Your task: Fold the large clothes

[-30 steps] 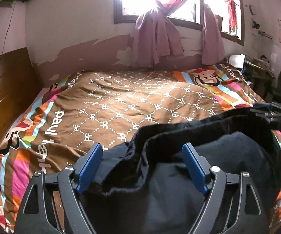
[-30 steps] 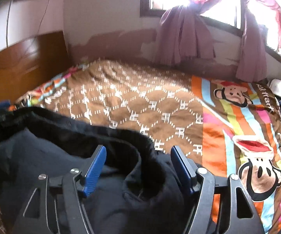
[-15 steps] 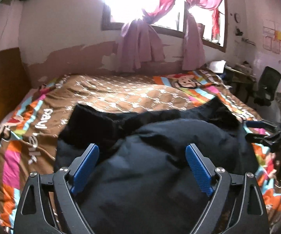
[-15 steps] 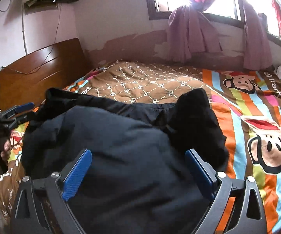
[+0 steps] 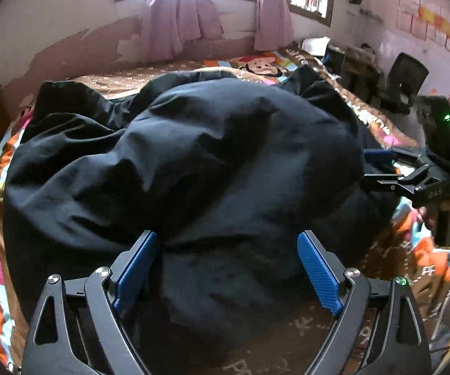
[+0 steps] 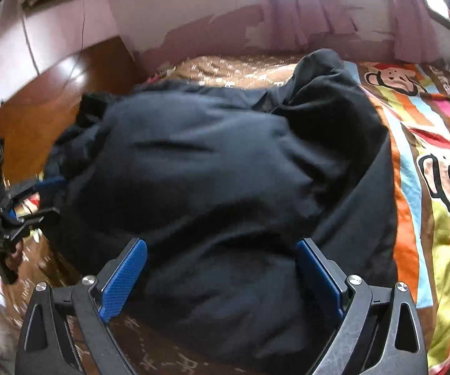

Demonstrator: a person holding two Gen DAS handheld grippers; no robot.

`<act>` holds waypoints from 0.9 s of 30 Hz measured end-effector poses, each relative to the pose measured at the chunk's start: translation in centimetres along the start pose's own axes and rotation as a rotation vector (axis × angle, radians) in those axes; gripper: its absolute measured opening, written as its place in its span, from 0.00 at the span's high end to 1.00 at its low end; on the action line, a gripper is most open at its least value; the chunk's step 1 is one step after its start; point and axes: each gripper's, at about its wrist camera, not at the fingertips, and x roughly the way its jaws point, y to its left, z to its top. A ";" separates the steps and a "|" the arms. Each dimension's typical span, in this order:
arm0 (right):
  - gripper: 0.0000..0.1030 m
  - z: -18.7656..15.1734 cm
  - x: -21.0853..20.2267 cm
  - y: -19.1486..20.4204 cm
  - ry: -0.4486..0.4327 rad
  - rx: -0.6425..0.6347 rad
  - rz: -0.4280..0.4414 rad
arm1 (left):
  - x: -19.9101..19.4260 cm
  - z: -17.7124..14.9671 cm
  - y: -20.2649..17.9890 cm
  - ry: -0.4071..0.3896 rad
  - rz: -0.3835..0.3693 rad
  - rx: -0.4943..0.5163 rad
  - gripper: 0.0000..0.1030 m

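Observation:
A large black garment (image 5: pixel 209 143) lies in a puffed, rumpled heap on the bed, and it fills the middle of the right wrist view too (image 6: pixel 209 162). My left gripper (image 5: pixel 226 250) hovers open over its near edge, with cloth lying loose under and between the blue pads (image 5: pixel 317 273), which do not pinch it. My right gripper (image 6: pixel 221 250) is open in the same way over the near edge further right. Each gripper appears side-on in the other's view, the right gripper (image 5: pixel 378 168) and the left gripper (image 6: pixel 46 197), at the heap's flanks, both with jaws apart.
The bedspread (image 6: pixel 437 218) is brown with bright cartoon-monkey stripes. A wooden headboard (image 6: pixel 53 93) stands to the left. Pink curtains (image 5: pixel 178 25) hang at the far wall. A desk with clutter and a dark chair (image 5: pixel 406 75) stand beyond the bed's right side.
A second ago both grippers had bunched cloth between narrower jaws. Both have since opened wider and drawn back and down, and the garment has dropped spread over the bed.

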 end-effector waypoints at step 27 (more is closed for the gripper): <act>0.00 9.1 9.2 -1.0 0.038 -0.016 -0.107 | 5.8 5.4 6.6 -0.037 0.265 -0.124 0.08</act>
